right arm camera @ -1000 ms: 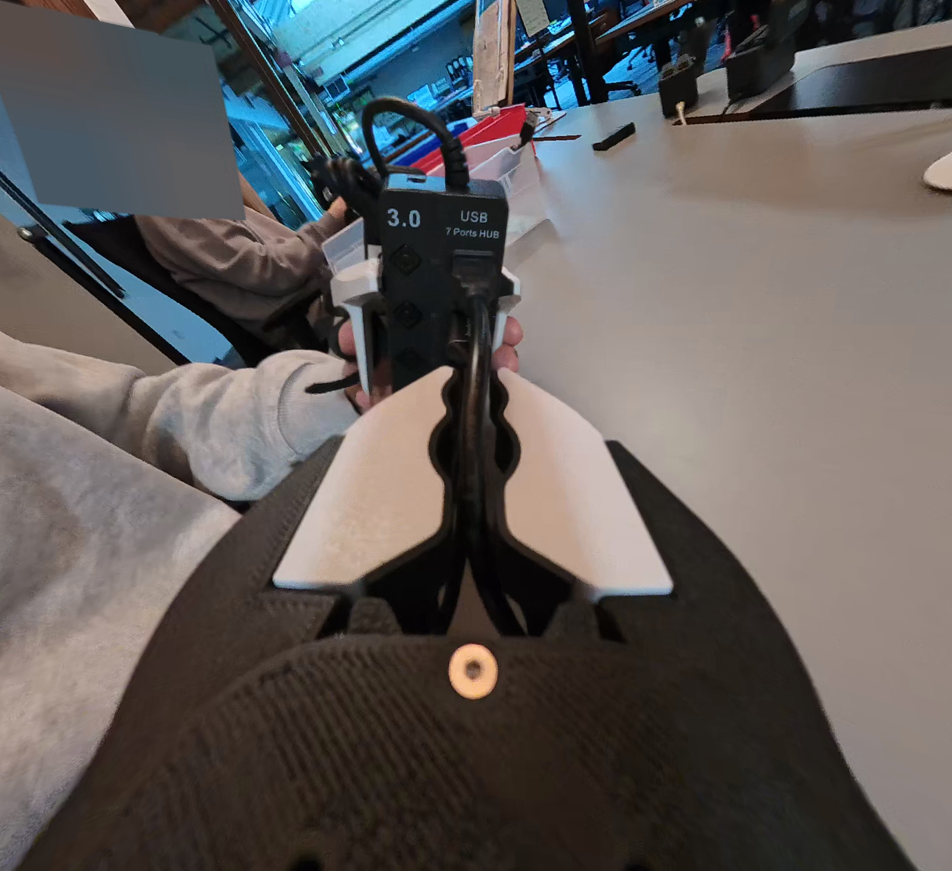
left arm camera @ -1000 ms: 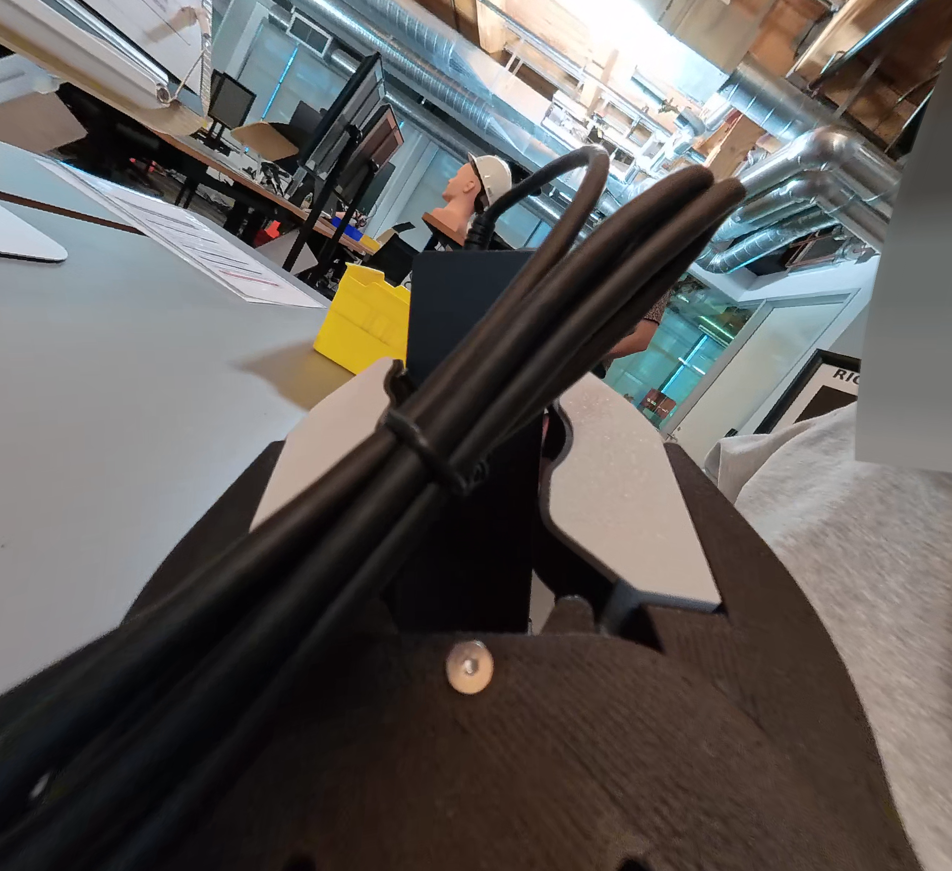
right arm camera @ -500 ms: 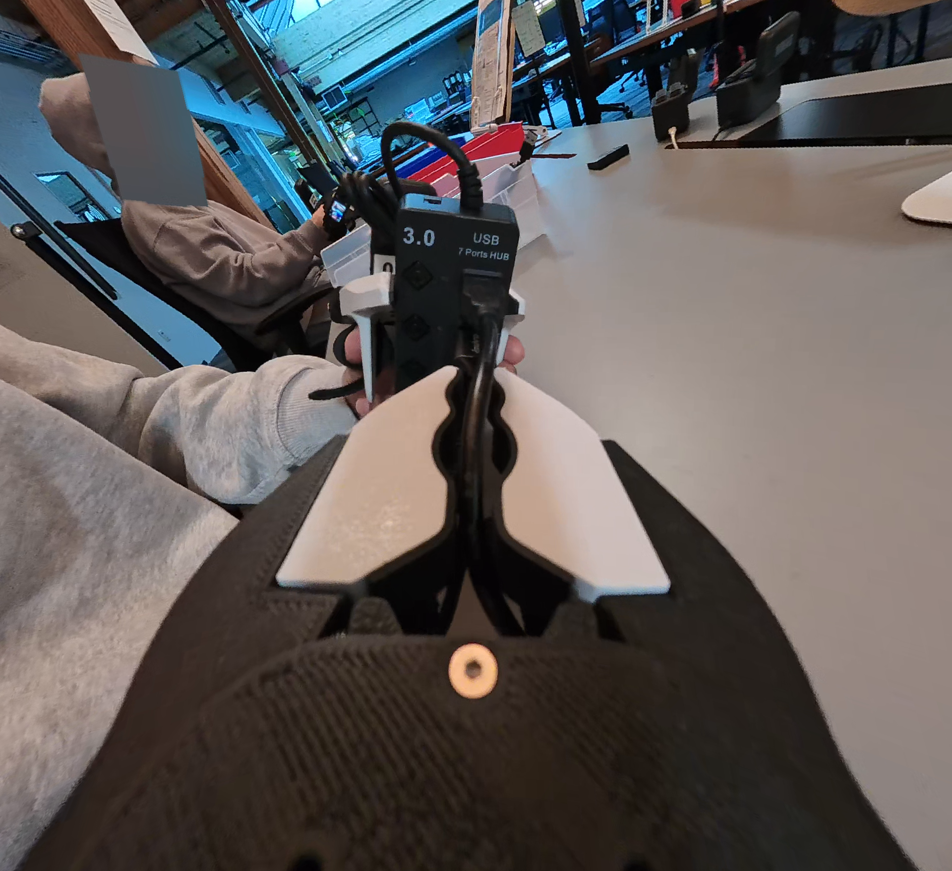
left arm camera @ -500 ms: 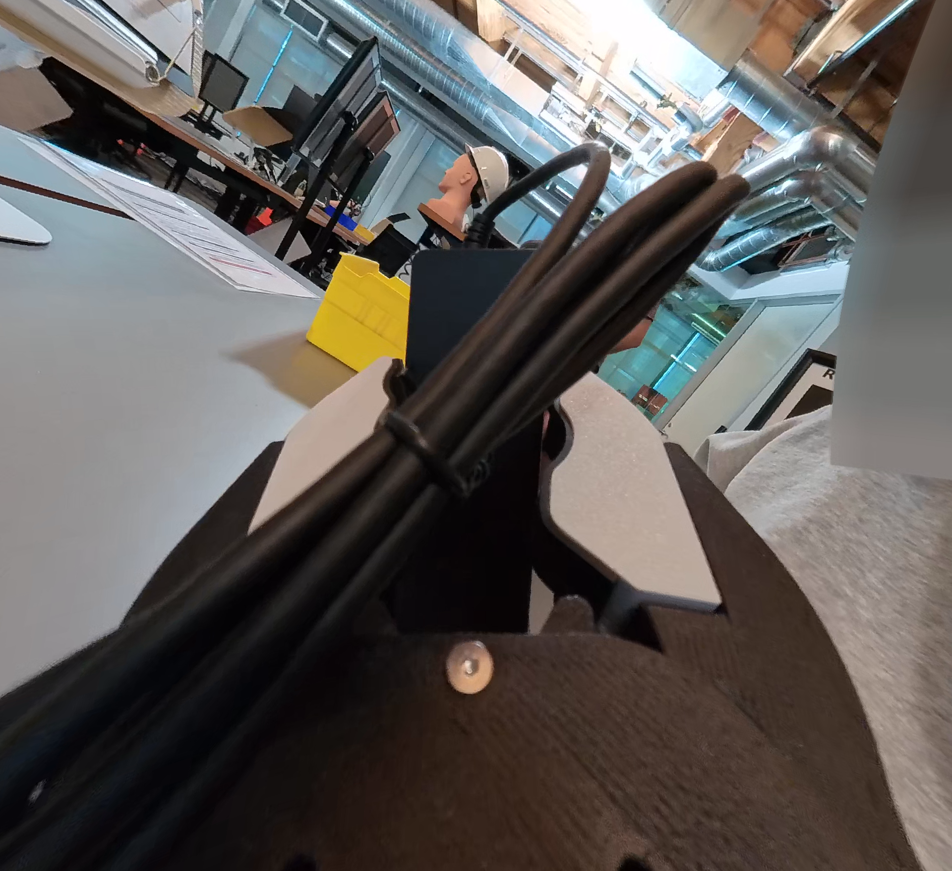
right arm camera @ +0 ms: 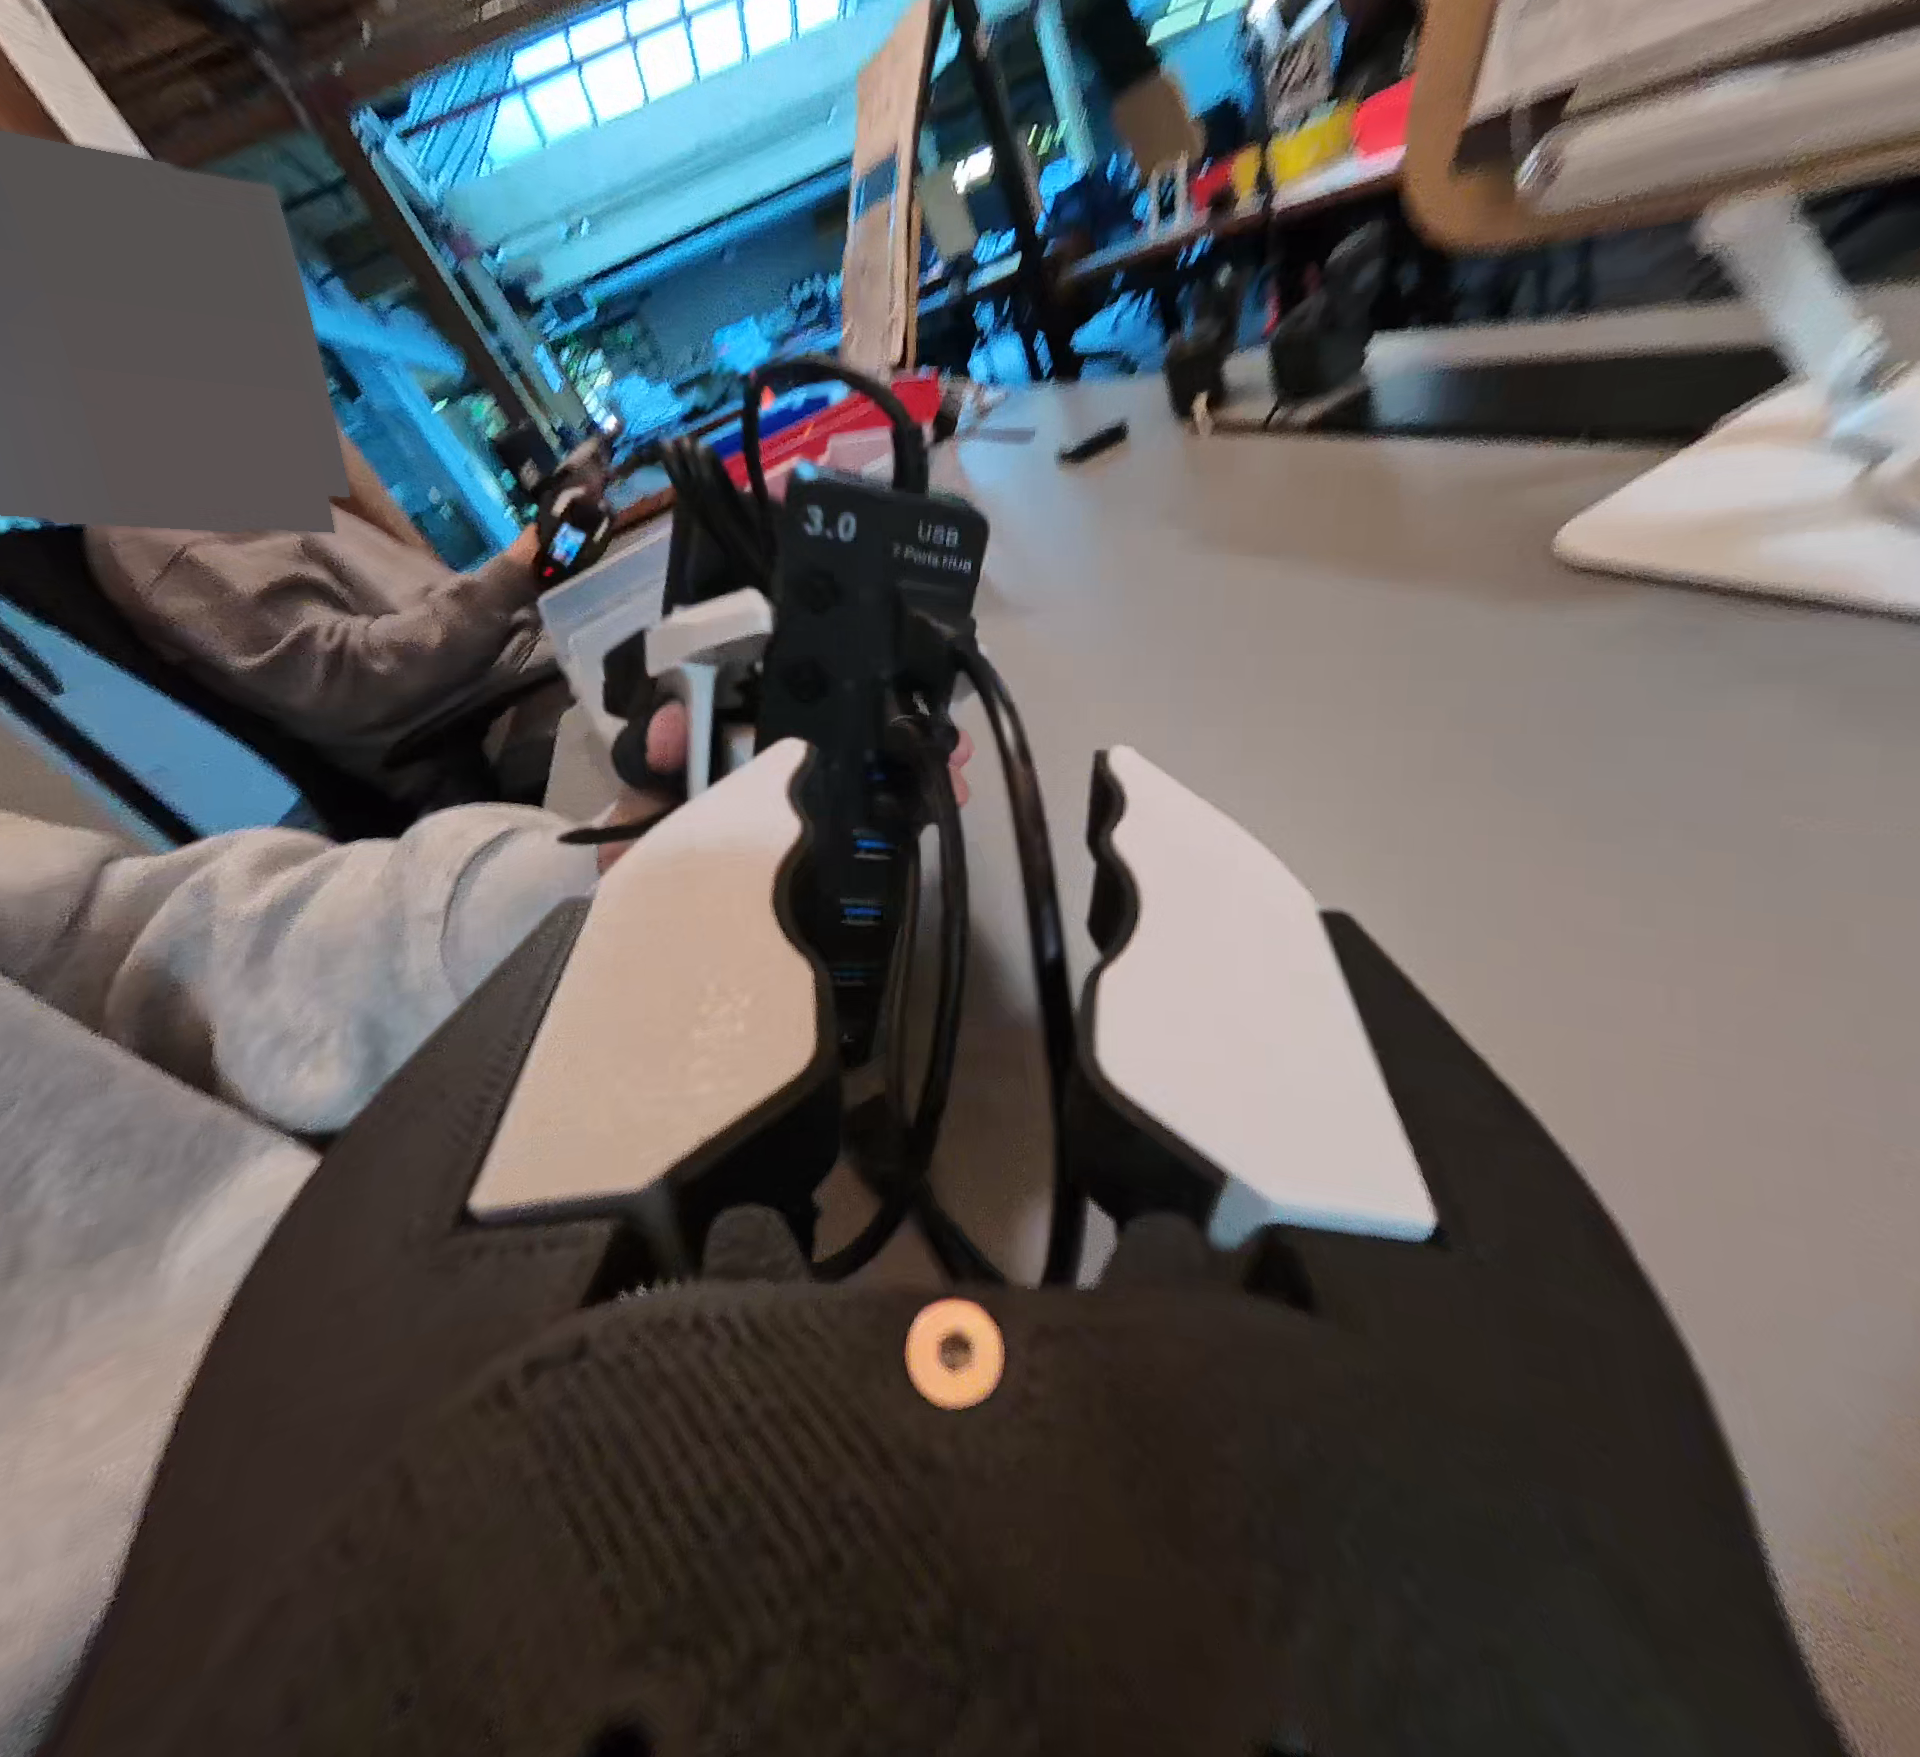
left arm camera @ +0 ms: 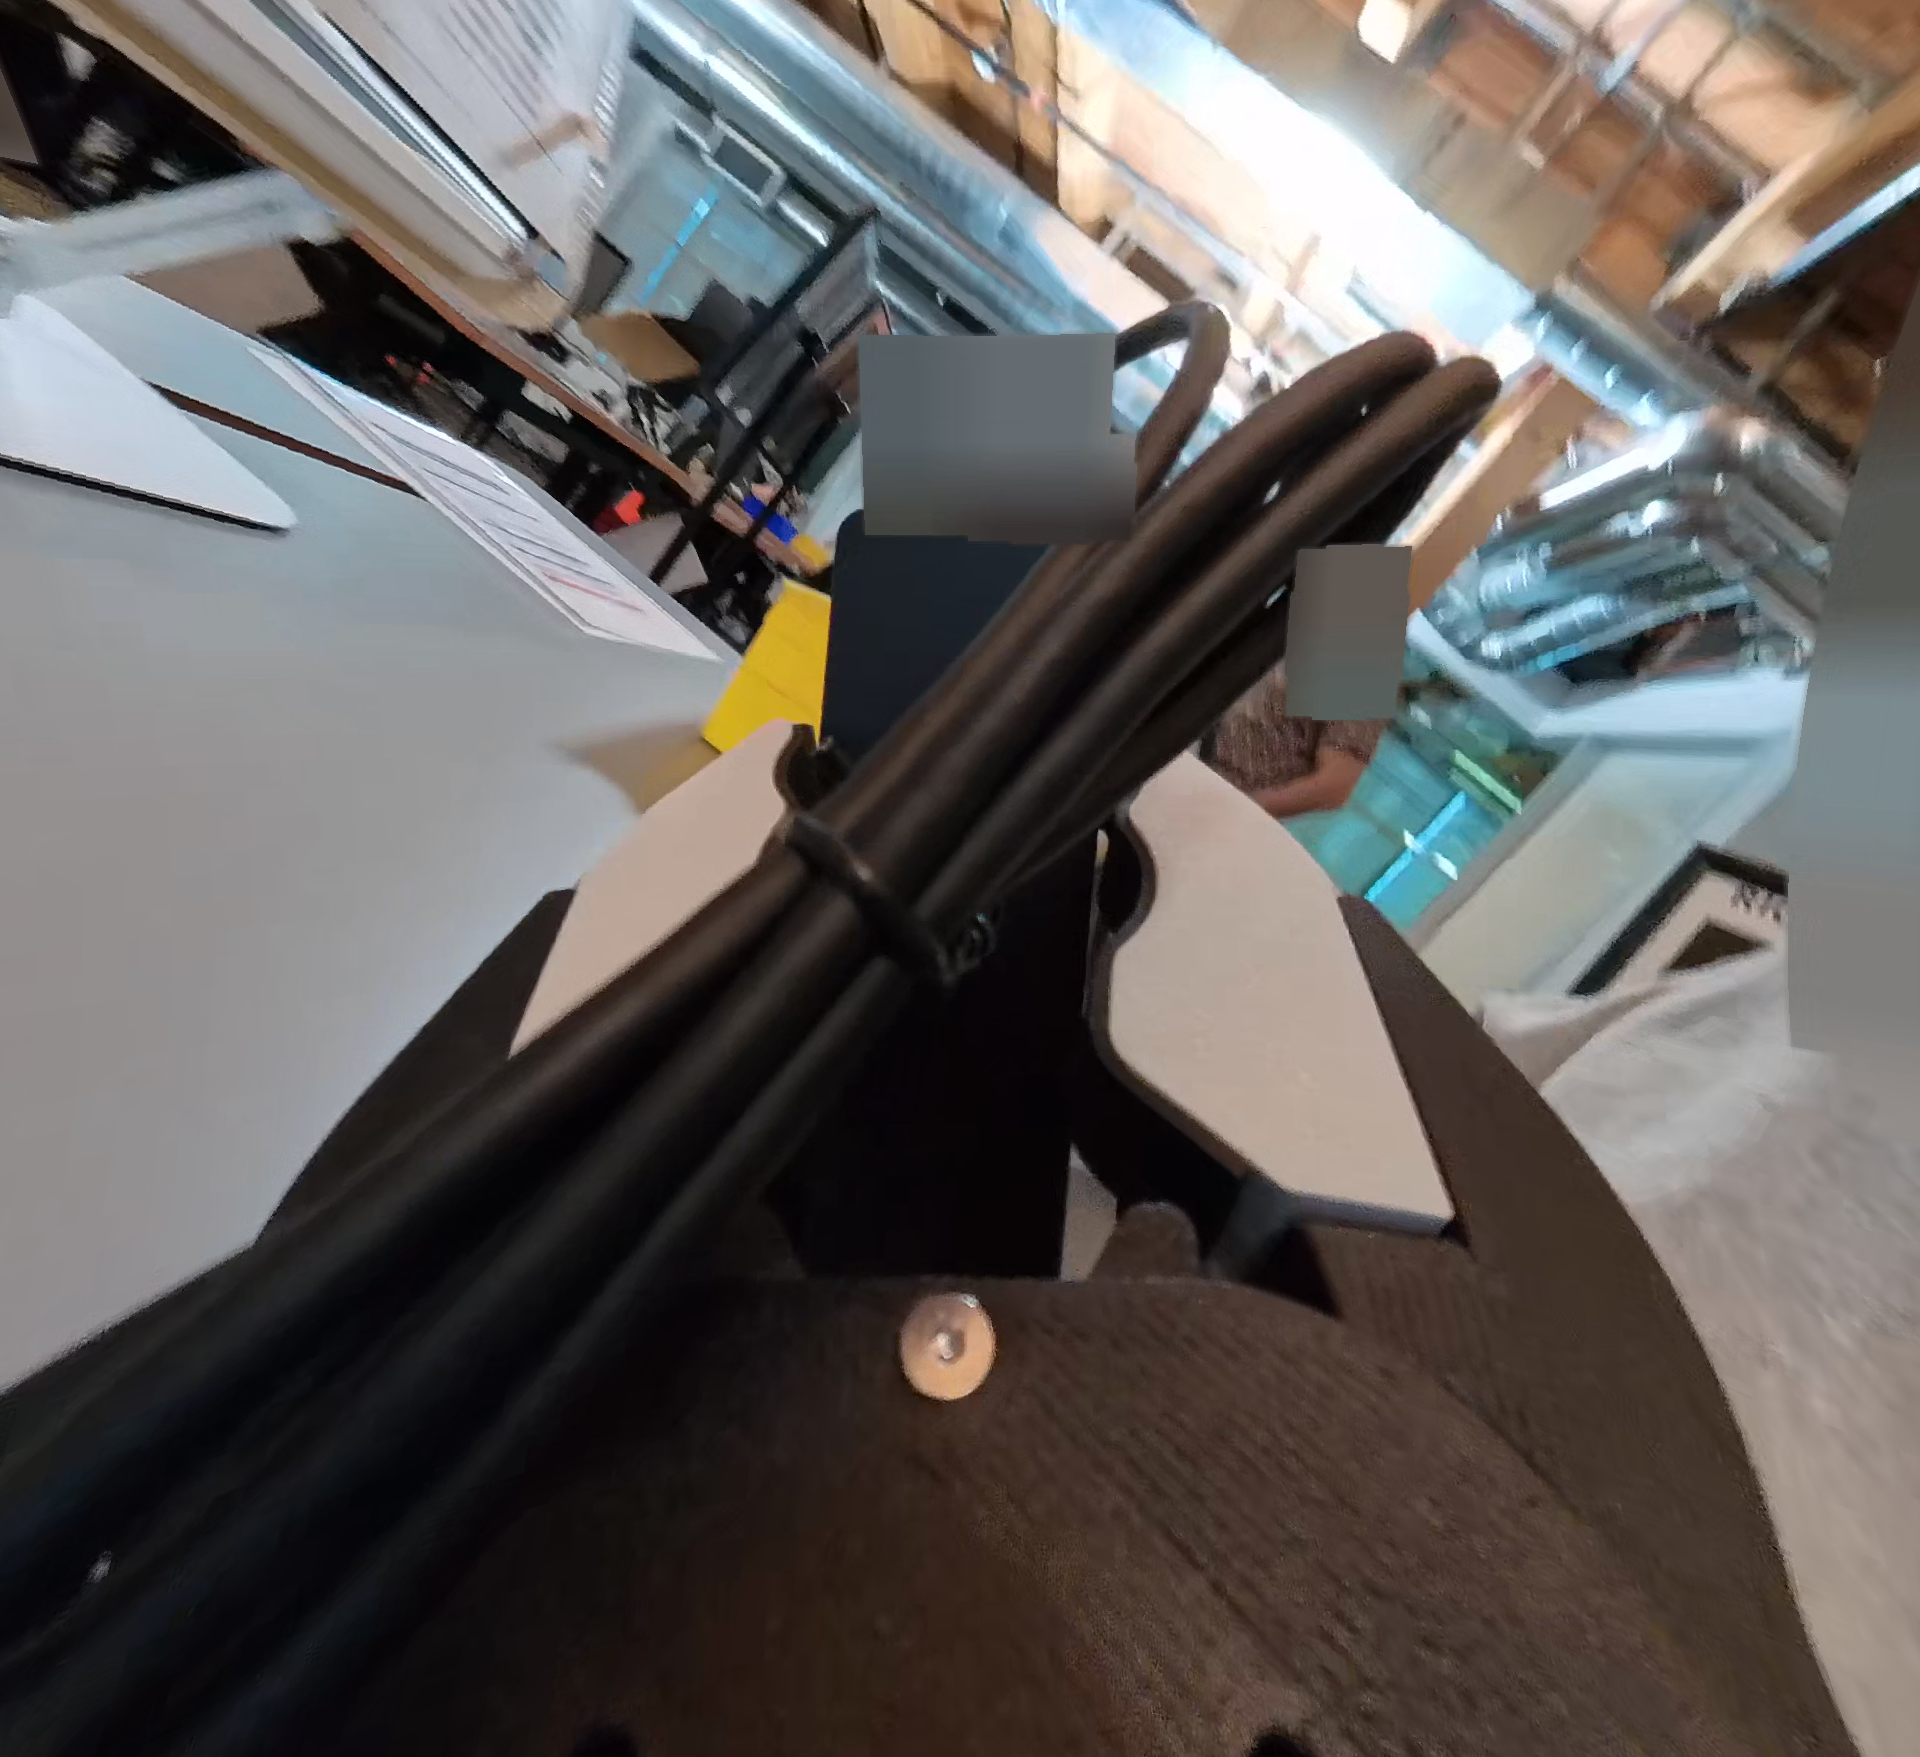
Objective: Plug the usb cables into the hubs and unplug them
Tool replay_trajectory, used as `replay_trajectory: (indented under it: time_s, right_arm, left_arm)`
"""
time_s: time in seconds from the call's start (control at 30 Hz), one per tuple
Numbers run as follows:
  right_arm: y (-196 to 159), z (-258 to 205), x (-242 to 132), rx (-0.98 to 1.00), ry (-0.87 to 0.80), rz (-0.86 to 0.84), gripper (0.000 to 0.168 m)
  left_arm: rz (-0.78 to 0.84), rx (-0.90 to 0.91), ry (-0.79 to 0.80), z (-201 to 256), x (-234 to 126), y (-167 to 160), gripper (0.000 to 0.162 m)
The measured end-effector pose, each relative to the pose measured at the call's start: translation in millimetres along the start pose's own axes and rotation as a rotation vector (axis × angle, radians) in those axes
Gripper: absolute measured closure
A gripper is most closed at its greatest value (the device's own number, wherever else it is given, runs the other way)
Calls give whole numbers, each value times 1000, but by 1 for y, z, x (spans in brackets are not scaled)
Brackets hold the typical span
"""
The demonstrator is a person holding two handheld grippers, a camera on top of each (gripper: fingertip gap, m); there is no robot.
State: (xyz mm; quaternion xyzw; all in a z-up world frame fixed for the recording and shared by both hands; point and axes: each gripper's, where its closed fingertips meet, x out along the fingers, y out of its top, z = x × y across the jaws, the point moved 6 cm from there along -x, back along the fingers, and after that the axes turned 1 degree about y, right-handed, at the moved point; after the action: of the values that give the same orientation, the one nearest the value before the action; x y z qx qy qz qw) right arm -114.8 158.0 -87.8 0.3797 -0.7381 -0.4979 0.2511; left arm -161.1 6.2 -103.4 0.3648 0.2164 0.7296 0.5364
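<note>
Item: black USB hub [right arm camera: 873,627], upright, clamped by left gripper [left arm camera: 956,876]. Right gripper [right arm camera: 945,876]: jaws wide, empty, hub straight ahead; 1 plugged cable [right arm camera: 1023,824] trails between its fingers.

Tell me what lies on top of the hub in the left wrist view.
A zip-tied bundle of black cables lies diagonally over the black hub, clamped in the left hand-held gripper. The hub's port face is hidden here.

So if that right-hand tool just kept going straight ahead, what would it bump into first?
Probably the black USB hub, held upright by the left tool just ahead. The right tool is open, with thin black cables running between its fingers. Depth is hard to judge.
</note>
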Motion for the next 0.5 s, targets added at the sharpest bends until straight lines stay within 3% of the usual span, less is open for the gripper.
replay_trajectory:
  time_s: [0.13, 0.27, 0.5]
  right_arm:
    - [12, -6, -8, -119, -46, 80, 113]
    - [4, -10, 4, -88, -27, 67, 95]
    - [-29, -32, 43, 98, 79, -55, 66]
  left_arm:
    - [199, -140, -10, -11, -16, 21, 106]
    - [388, -264, -86, -12, -32, 40, 106]
    - [431, -193, -81, 11, -24, 40, 106]
